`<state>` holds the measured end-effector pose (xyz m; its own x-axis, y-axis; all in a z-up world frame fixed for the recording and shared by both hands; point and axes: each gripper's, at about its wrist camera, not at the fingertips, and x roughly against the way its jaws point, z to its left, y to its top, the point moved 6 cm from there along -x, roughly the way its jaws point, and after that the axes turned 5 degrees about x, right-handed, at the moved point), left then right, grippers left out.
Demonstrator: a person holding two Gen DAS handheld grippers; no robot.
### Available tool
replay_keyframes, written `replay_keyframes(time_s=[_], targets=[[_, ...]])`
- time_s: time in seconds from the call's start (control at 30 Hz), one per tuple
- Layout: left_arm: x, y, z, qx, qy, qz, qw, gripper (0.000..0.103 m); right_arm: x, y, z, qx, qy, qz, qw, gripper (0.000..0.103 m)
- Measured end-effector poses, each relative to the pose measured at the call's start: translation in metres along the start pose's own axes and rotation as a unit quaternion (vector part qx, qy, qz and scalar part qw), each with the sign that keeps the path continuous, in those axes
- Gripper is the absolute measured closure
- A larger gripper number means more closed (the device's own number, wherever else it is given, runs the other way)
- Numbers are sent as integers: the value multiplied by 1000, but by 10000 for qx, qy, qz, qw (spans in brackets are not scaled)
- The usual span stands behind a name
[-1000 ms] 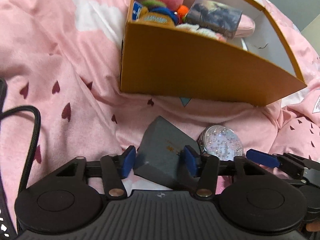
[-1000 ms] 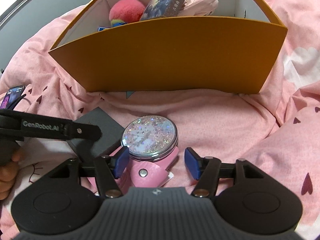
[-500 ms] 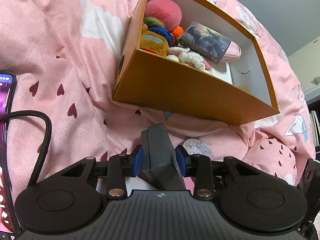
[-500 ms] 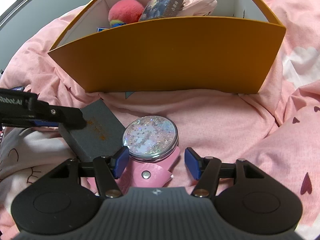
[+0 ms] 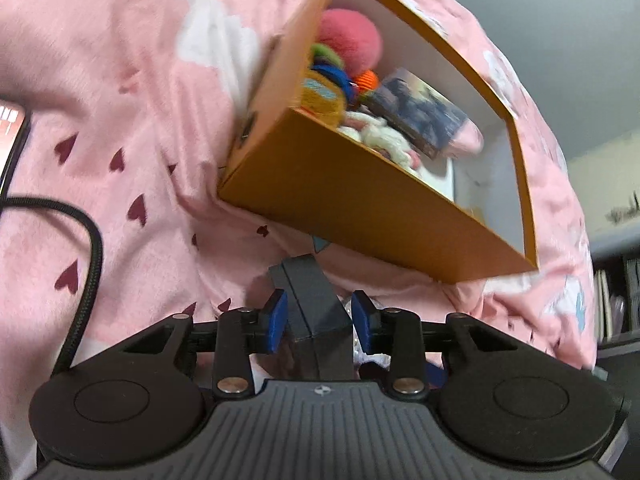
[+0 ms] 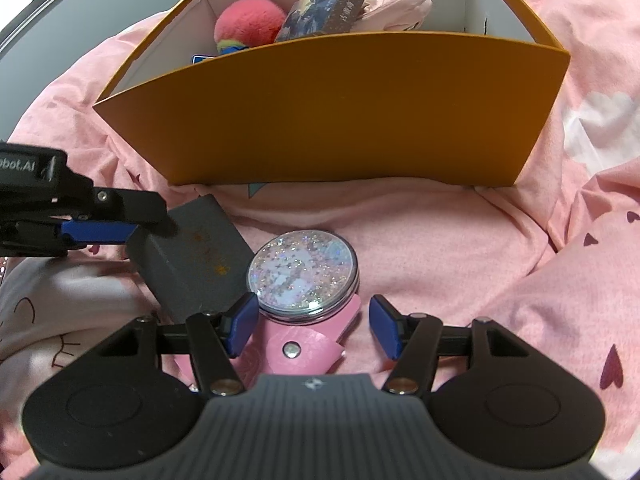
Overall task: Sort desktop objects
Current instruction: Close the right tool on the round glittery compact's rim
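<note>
The left hand-held gripper [image 5: 318,316] had closed on the grey box [image 5: 316,304] since a second earlier, when its pads stood apart on both sides of it. Now both blue pads pressed on the box, which stood on edge between them, no longer flat on the pink blanket [image 5: 120,128]. The view had also tilted, so the wrist had rolled with the box. I judged that the pick-up was done and the next step was to carry the box forward into the orange bin [image 5: 360,196], which lay ahead of the gripper and already held a pink pompom [image 5: 352,44], a dark card box [image 5: 420,114] and some soft toys.

The right hand-held gripper [image 6: 312,326] had not moved. Its jaws stood apart around the near edge of the glitter mirror [image 6: 304,276], without pressing on it. The mirror lay on a pink pouch [image 6: 296,350], just beside the grey box [image 6: 192,260] on its left.

On the left gripper arm [image 6: 52,208], seen from the right wrist, the letters "bot.AI" could be read; the start was cut off. The grey box carried a small gold mark, too faint to read. The card box [image 6: 324,10] in the bin had white characters, too small to read.
</note>
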<state>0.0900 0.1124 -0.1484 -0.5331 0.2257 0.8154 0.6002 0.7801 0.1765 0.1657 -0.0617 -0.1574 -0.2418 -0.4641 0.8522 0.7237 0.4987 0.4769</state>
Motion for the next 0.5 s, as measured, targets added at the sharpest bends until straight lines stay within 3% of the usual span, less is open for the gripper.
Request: replay_keyframes(time_s=[0.13,0.33,0.5], targets=[[-4,-4,-4,-98,268,-62,9996,60,2,-2,-1,7,-3,-9,10000,39],[-18,-16,0,-183,524,187,9983,61,4,-3,-2,13,-4,-20,10000,39],[-21,-19,-1,-108,440,224,9987,61,5,-7,-4,4,-1,-14,10000,39]])
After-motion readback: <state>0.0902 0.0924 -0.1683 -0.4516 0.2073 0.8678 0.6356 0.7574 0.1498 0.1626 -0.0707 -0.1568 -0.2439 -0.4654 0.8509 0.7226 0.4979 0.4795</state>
